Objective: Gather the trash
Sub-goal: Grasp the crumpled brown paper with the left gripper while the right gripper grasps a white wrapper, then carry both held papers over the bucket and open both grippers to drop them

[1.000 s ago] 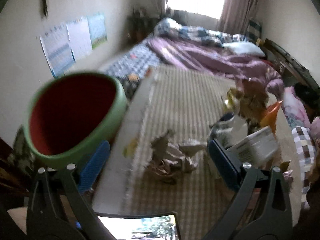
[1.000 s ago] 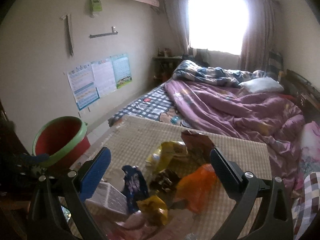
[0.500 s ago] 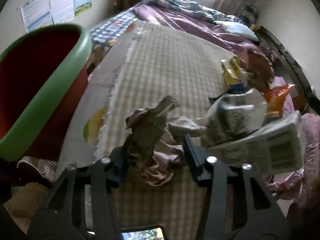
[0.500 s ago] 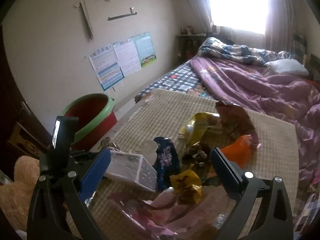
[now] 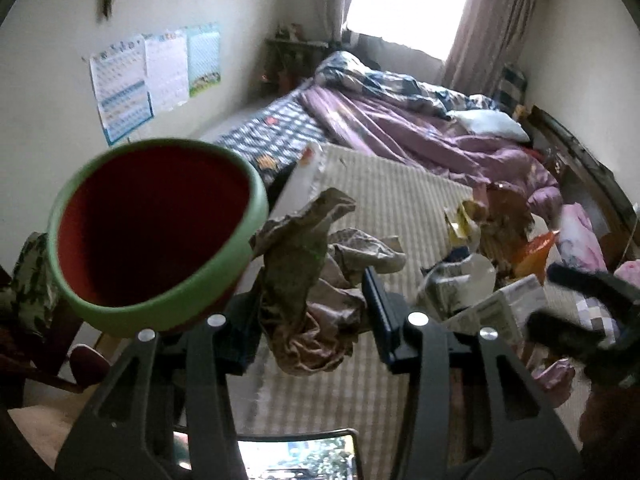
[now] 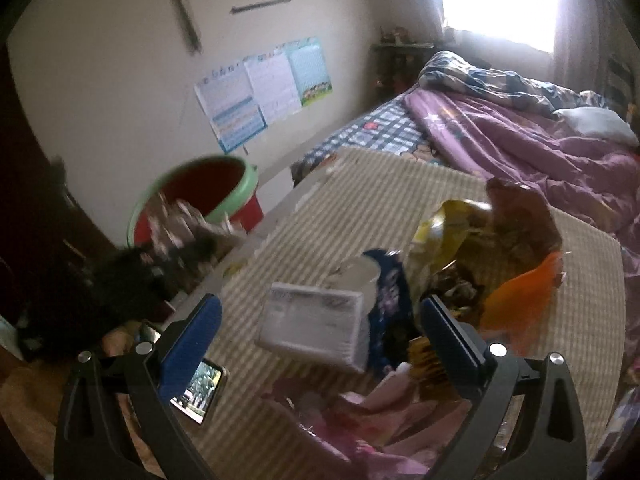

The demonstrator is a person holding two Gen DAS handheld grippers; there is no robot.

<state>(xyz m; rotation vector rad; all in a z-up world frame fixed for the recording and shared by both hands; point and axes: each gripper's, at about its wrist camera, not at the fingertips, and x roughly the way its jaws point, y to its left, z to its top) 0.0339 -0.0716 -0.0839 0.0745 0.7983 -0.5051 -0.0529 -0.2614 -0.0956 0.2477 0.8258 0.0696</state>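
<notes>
My left gripper is shut on a crumpled brown wrapper and holds it lifted above the striped mat, just right of the red bucket with a green rim. In the right wrist view the bucket stands at the mat's left edge, with the left gripper and wrapper blurred in front of it. My right gripper is open and empty over a white box in a trash pile: blue packet, yellow bag, brown bag, orange bag, pink wrappers.
The striped mat lies on a bed with a purple quilt behind it. Posters hang on the left wall. A phone lies near the mat's front left corner. The right gripper shows dark at the left wrist view's right edge.
My left gripper closed on the brown wrapper and lifted it off the mat toward the bucket. My right gripper moved lower and closer over the white box.
</notes>
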